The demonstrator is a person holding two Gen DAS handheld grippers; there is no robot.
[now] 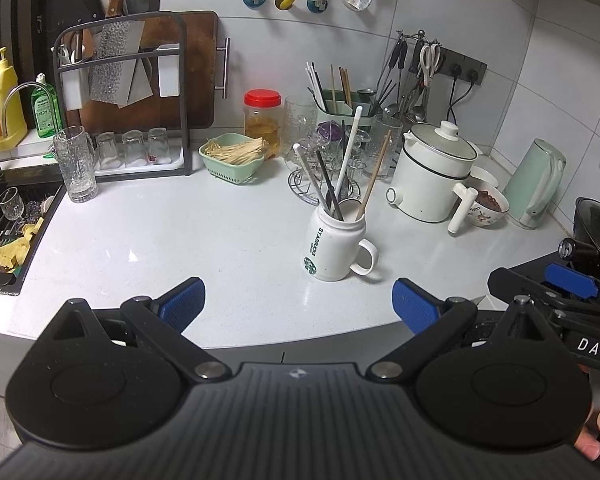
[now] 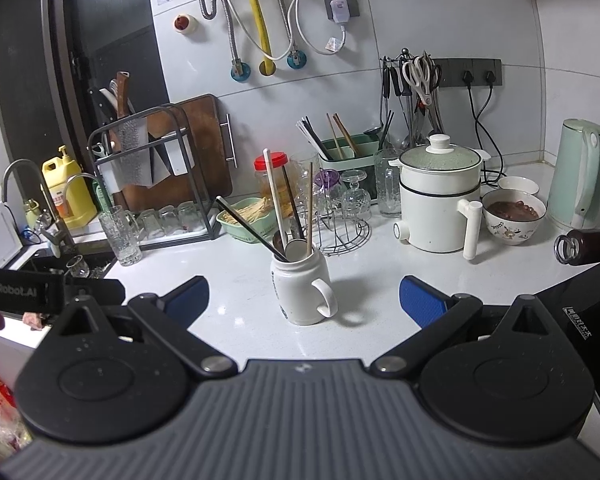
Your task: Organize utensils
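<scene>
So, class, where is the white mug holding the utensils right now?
The white mug stands on the counter, centred in the right wrist view, before the wire rack.

White Starbucks mug (image 1: pixel 334 244) stood upright on the counter, handle to the right; held chopsticks (image 1: pixel 374 174), a white-handled spoon (image 1: pixel 350 148) and dark utensils (image 1: pixel 329 184), all leaning loosely

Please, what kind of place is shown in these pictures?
Most likely a home kitchen: a counter beside a sink, a knife rack at the wall, and an electric pot and kettle.
</scene>
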